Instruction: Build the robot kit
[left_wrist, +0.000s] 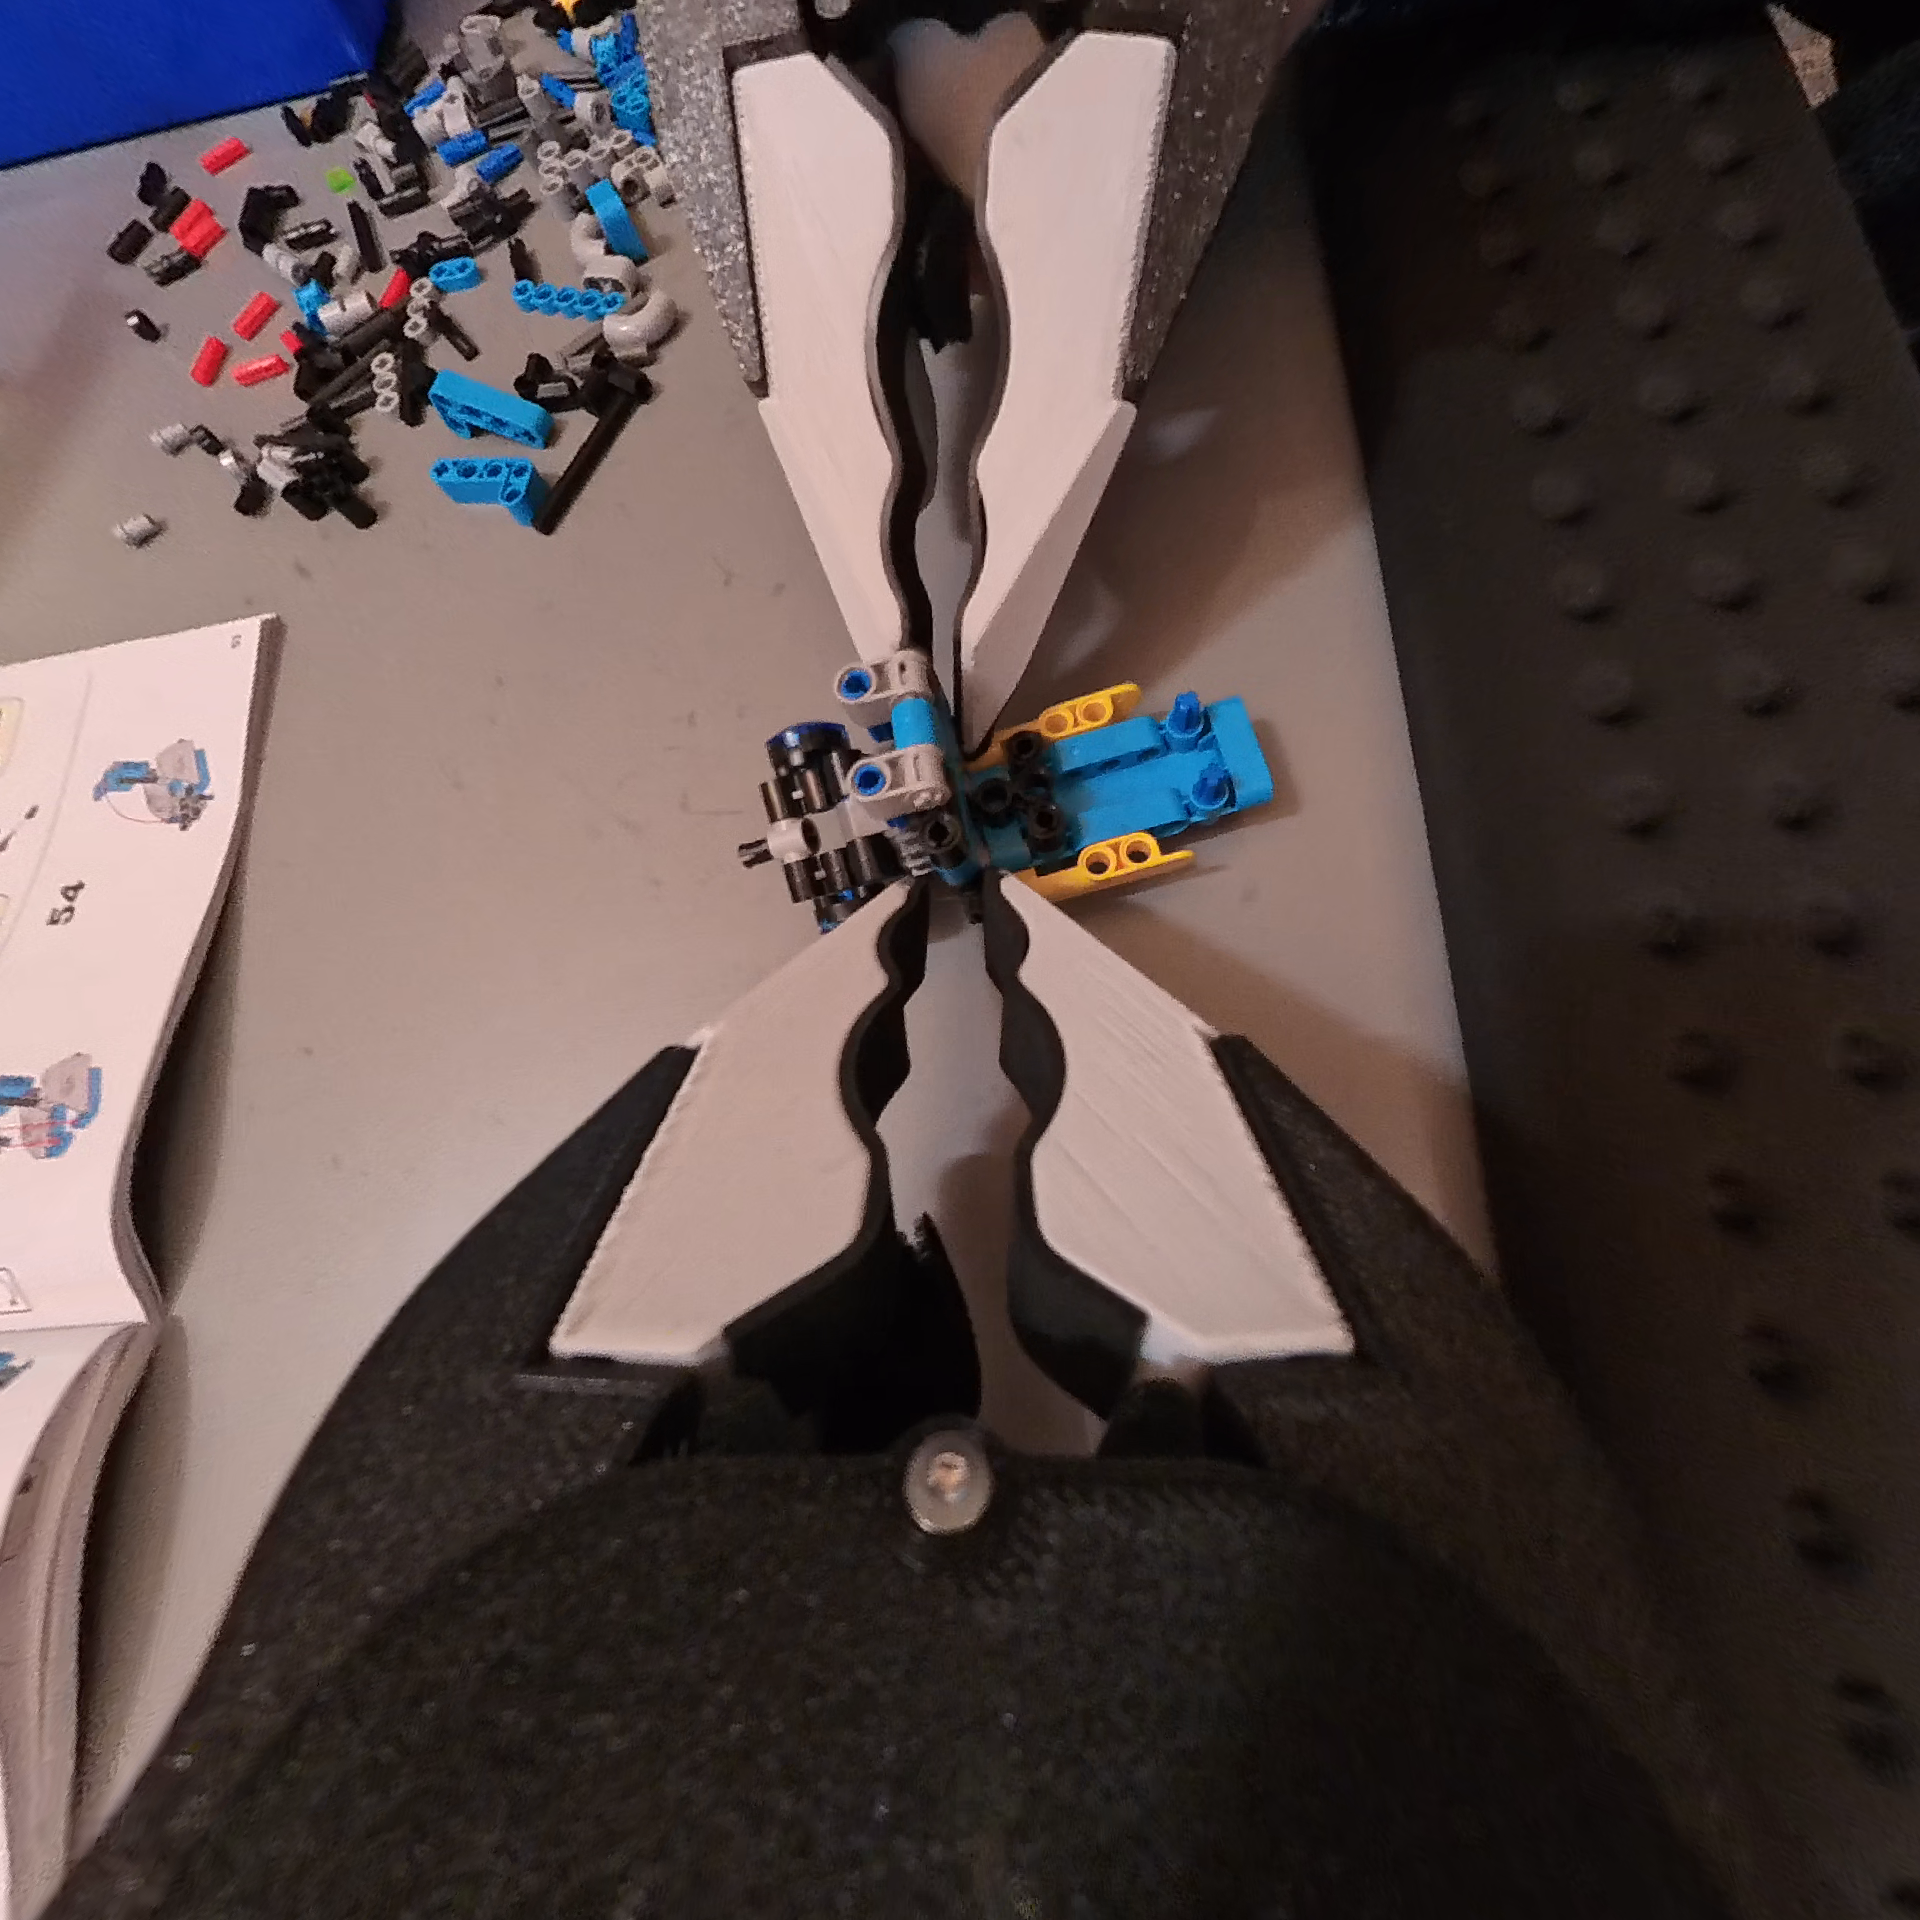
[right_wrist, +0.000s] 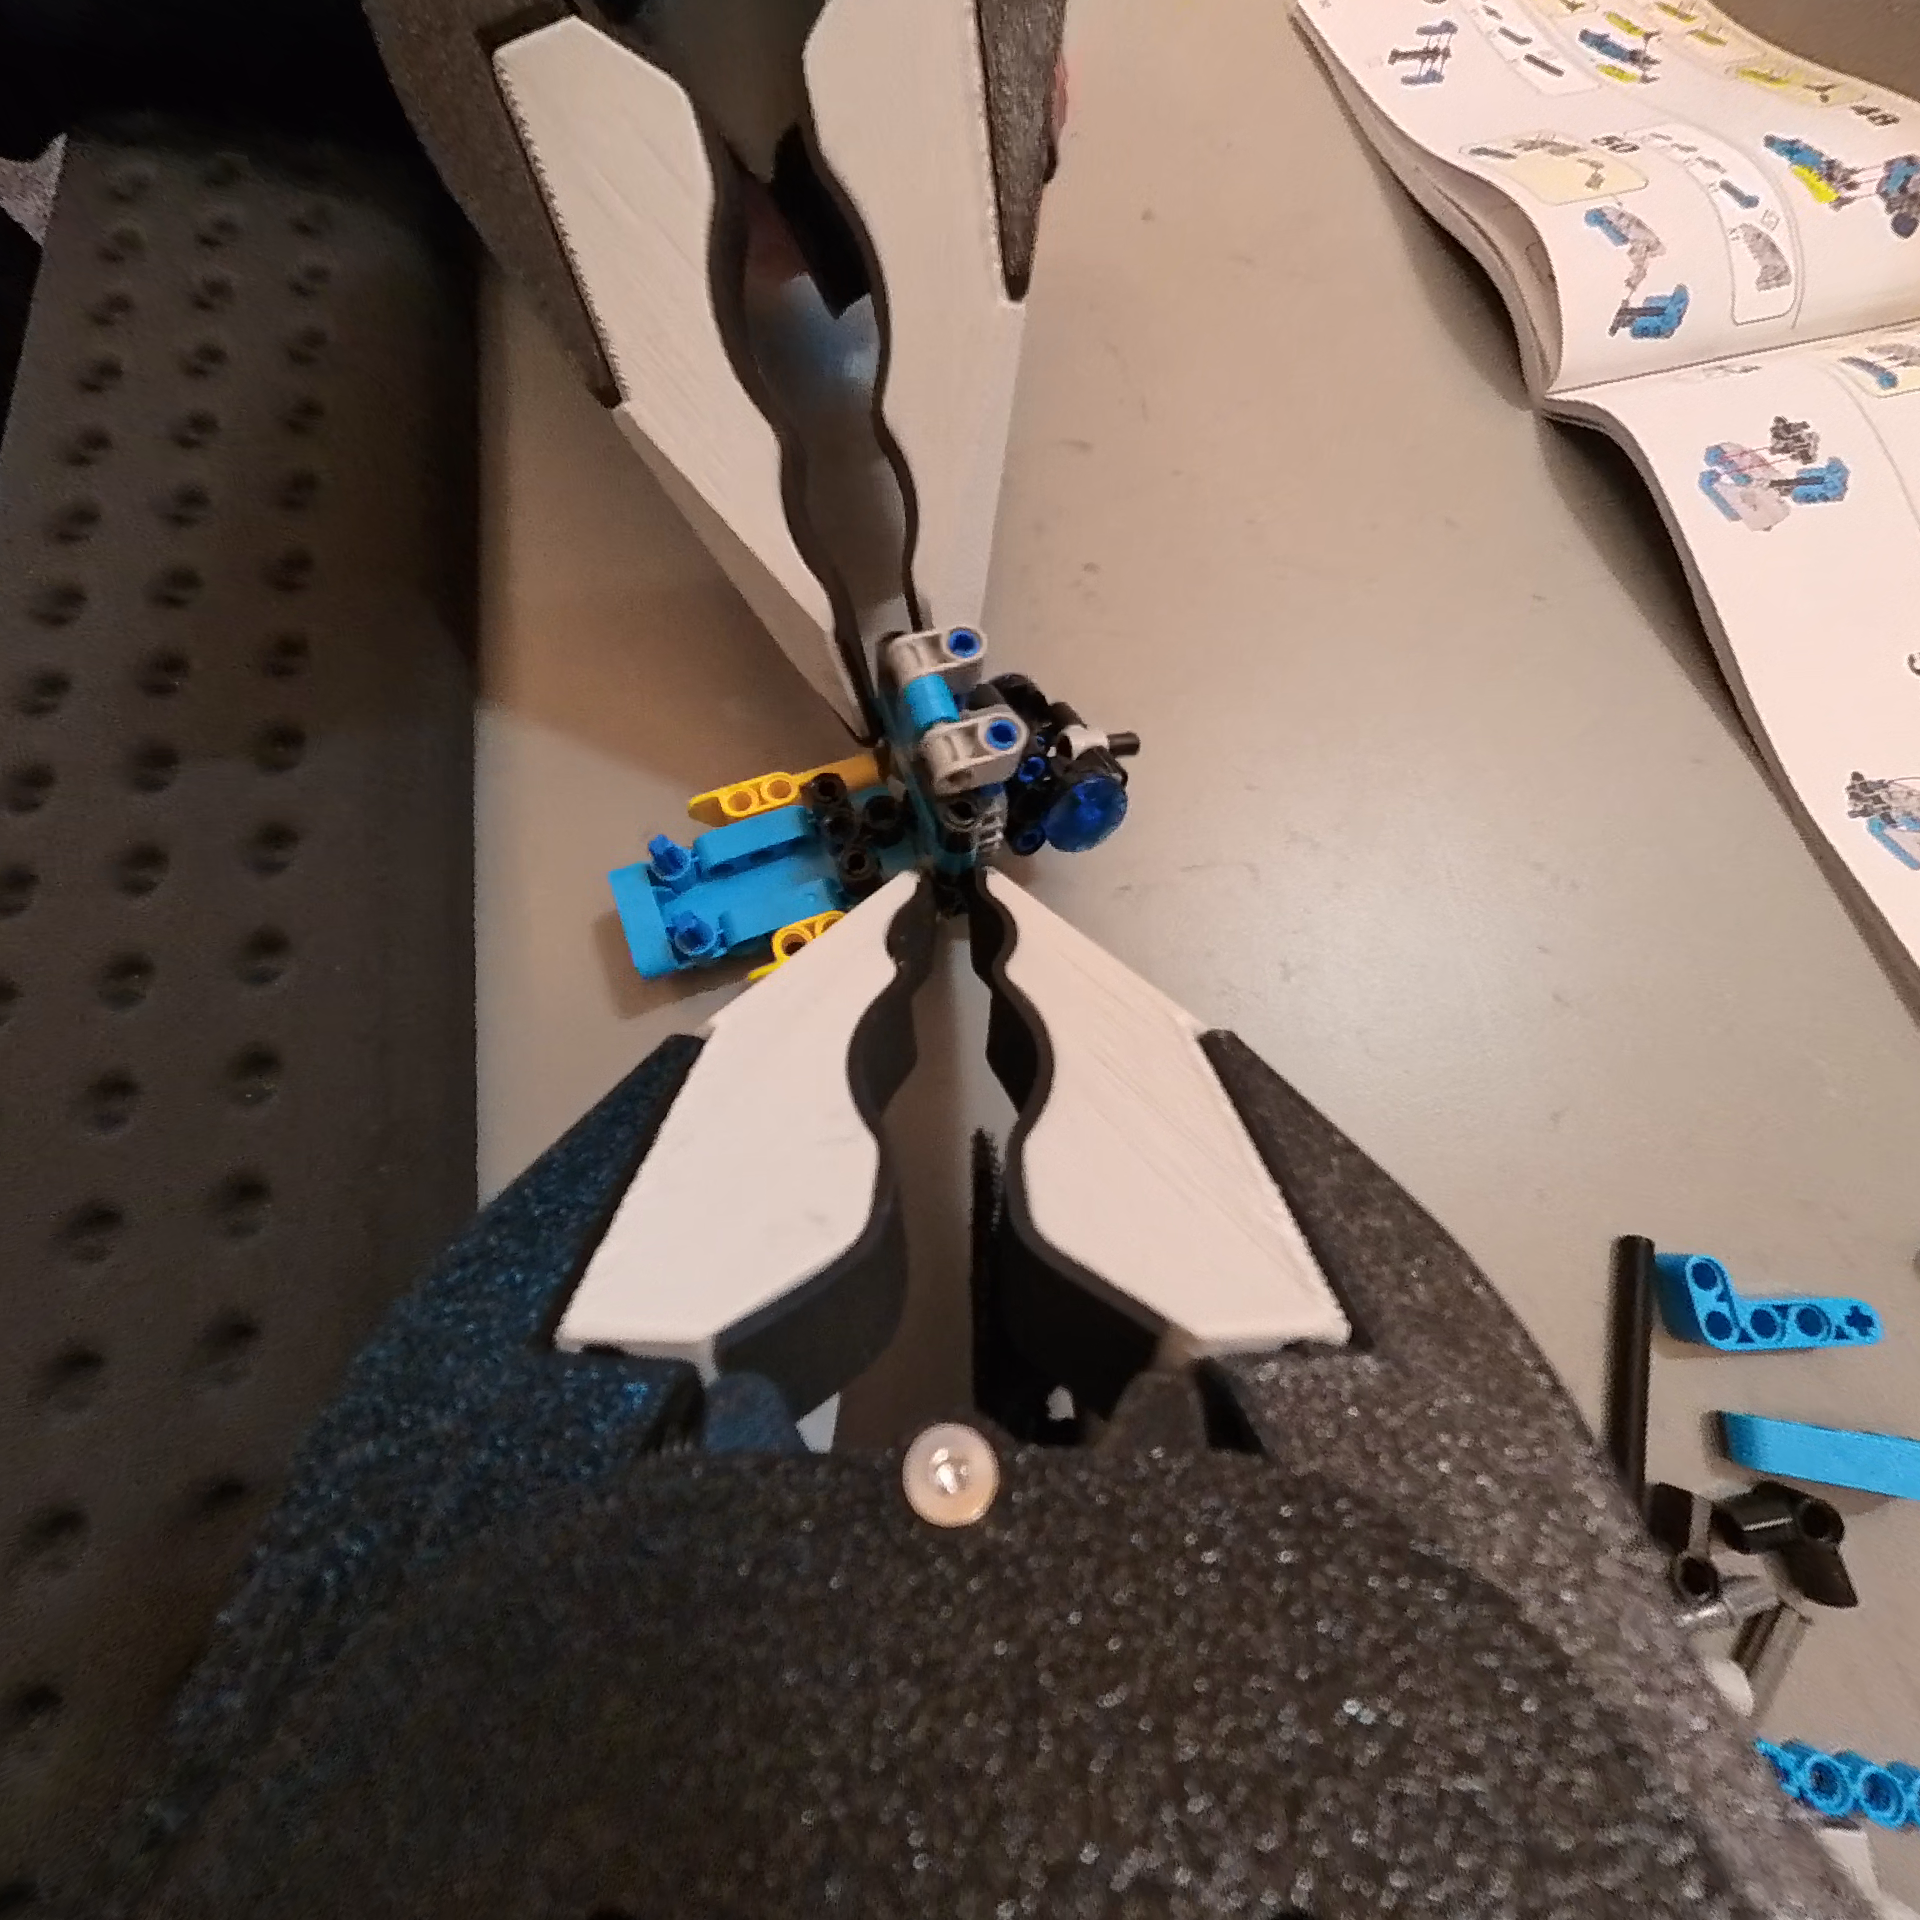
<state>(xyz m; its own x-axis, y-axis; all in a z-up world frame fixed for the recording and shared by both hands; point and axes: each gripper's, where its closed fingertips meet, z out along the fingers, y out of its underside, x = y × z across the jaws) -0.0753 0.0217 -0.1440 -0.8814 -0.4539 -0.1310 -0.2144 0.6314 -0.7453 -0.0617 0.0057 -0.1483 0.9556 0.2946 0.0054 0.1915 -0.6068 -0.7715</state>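
Plainly, both tongs met tip to tip on one small toy brick model (left_wrist: 997, 790) over the grey table (left_wrist: 520, 675); the left tongs (left_wrist: 951, 899) rose from six o'clock in its own view, fingers drawn nearly together and pinching the model's dark middle; the right tongs (right_wrist: 940, 894) did likewise in its view, closed on the same middle from the opposite side, and showed in the left view coming down from twelve o'clock. Judged from this, a good hold called for even pressure from both sides and no twisting, since the pinned joints looked ready to pop apart. The model's blue and yellow end pointed to three o'clock in the left view, its black and grey end to nine o'clock; whether it rested on the table or hung just above it could not be told. Loose toy bricks (left_wrist: 416, 260) lay at eleven o'clock; an open instruction booklet (left_wrist: 114, 935) lay at nine o'clock; a dark studded mat (left_wrist: 1662, 831) ran along three o'clock.
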